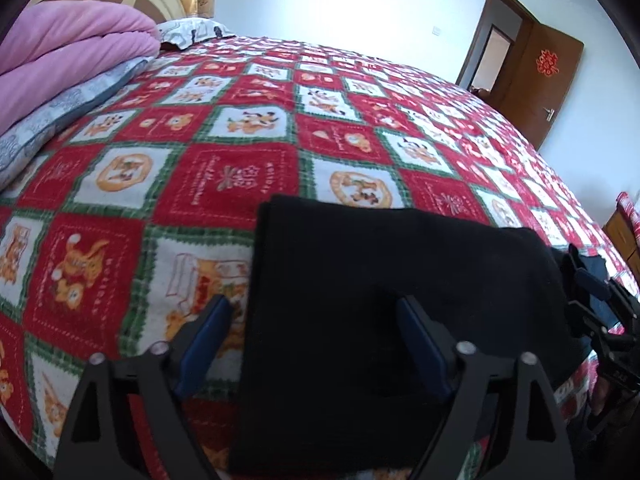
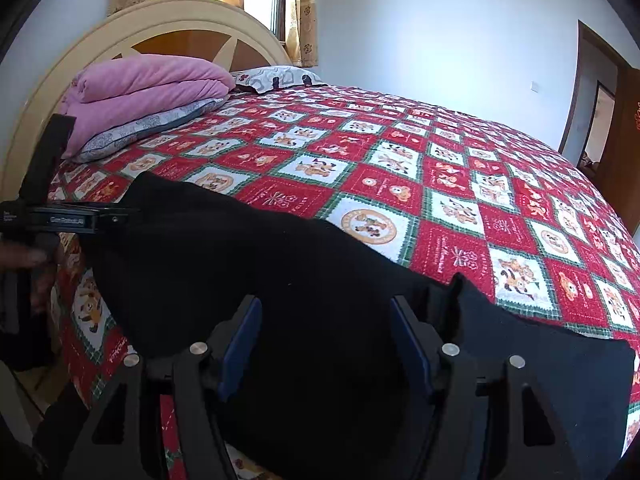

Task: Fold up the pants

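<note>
Matt black cloth pants (image 1: 400, 280) on a fuzzy printed bedspread (image 1: 240, 152), soft pink quilt (image 2: 148, 88), glossy wooden headboard (image 2: 180, 32), matt black plastic hand-held gripper (image 1: 316, 312) with blue pads (image 1: 204, 336).

Your pants (image 1: 400, 300) lie on the bed (image 1: 360, 128) at its near edge, spread left to right. Your left hand-held gripper (image 1: 316, 320) sits over their left end, one finger (image 1: 208, 328) left of the cloth; your right hand-held gripper (image 2: 326, 336) sits over their middle. At the far left, folded blankets (image 2: 152, 88) lie before the headboard (image 2: 192, 24), a pillow (image 2: 276, 78) just right of them. The door (image 1: 536, 76) stands far right.
</note>
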Demonstrator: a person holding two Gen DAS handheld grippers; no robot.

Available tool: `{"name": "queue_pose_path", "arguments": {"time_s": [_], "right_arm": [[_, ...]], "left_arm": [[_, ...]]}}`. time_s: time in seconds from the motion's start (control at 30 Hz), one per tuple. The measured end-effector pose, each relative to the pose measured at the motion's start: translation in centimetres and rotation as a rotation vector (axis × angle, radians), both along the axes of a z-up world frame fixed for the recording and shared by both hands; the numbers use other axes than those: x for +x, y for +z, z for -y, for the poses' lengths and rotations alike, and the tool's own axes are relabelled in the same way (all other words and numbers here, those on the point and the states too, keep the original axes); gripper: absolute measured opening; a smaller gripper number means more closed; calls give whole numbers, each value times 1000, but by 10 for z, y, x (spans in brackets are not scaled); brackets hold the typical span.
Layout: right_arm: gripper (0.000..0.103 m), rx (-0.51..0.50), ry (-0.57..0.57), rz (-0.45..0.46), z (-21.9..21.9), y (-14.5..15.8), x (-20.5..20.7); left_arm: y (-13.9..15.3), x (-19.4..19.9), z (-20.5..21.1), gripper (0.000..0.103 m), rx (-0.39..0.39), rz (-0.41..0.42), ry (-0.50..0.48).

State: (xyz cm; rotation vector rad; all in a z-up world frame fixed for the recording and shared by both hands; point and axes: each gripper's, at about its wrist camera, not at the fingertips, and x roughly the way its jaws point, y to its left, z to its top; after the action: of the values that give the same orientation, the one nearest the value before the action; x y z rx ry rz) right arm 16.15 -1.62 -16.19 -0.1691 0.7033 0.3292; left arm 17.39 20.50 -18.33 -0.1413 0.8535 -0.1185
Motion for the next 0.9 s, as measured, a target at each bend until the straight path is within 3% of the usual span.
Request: {"name": "queue_pose_path", "arguments": {"time_s": [0.03,0.13,0.17,0.3,0.37,0.57,0.67,0.9], "right_arm": [[66,-1,3,-1,-1,-1,-1],[66,-12,13,2,-4,-1,-4],[66,-12,14,8,-3,0,-5],[66,-5,0,-2,3,-1,-2],[66,-26,-23,-12,6,-4,1],[66,13,-71,-4,33,-1,-1],[66,34,-94,-20,42,-3,0],[66,29,-102,-22,66,9,-2]], "left_arm": [[-1,1,4,88,33,3,6],[5,-1,13,67,63,9,27],[5,-1,12,55,65,5,32],[11,-7,7,36,19,15,38],[20,-13,-1,22,-66,34,38],[49,-27,2,19,-182,67,9],[63,-31,11,19,-183,100,2],[125,-39,62,18,-259,225,-138]]}}
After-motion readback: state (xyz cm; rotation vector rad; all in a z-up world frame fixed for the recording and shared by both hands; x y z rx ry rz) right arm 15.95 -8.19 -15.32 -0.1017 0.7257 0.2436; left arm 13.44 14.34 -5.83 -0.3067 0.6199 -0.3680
